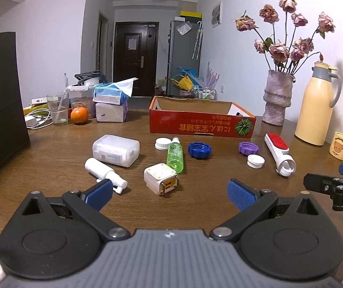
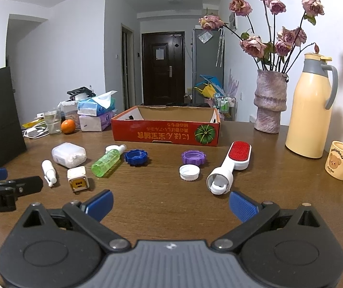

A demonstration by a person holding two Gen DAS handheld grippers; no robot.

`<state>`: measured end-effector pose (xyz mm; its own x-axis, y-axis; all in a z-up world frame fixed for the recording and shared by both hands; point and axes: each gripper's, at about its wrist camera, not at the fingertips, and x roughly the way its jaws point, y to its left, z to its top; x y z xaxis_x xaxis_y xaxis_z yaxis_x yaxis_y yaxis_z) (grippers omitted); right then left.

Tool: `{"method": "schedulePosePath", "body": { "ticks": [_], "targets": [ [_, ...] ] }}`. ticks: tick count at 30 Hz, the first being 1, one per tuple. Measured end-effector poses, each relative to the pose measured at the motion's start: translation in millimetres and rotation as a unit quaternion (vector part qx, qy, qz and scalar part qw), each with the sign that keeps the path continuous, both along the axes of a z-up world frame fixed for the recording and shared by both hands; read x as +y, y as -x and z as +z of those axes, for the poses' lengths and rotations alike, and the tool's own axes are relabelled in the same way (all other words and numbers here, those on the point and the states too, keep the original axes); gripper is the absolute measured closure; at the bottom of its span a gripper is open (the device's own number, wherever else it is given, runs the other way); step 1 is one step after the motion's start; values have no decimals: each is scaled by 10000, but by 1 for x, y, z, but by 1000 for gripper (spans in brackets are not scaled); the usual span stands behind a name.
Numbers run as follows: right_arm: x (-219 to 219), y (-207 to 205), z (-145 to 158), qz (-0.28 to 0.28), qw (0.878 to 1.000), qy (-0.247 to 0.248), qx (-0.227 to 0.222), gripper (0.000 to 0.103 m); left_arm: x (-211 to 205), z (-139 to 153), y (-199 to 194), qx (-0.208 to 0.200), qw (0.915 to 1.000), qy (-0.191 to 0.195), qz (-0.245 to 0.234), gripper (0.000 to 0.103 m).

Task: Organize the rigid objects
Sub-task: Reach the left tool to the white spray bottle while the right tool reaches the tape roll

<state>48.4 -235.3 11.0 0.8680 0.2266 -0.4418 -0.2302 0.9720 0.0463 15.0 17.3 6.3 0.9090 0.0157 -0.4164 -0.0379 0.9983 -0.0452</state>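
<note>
Fingers of the left gripper (image 1: 169,193) and right gripper (image 2: 170,205) are spread wide and hold nothing, so each should pinch one small thing squarely, like the white cube (image 1: 161,178), before lifting it into the red box (image 1: 201,121) by the table's (image 1: 51,144) far edge.

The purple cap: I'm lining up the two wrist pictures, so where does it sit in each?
Left wrist view: the purple cap lies right of centre, between the blue cap and the lint brush.
Right wrist view: purple cap near centre, just behind a white cap.
Shared landmark: the red cardboard box behind it.
</note>
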Motion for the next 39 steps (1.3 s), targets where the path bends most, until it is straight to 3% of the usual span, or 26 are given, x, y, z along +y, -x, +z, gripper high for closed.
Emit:
{"method": "schedulePosePath", "body": {
  "ticks": [29,39],
  "targets": [
    [16,-86,-23,-134,9984,350,426,0,63,-20,-76,451,9976,-239,462,0],
    [17,-112,-34,-283,9973,334,589,0,98,-39,-109,892,9947,-507,-26,0]
  ]
}}
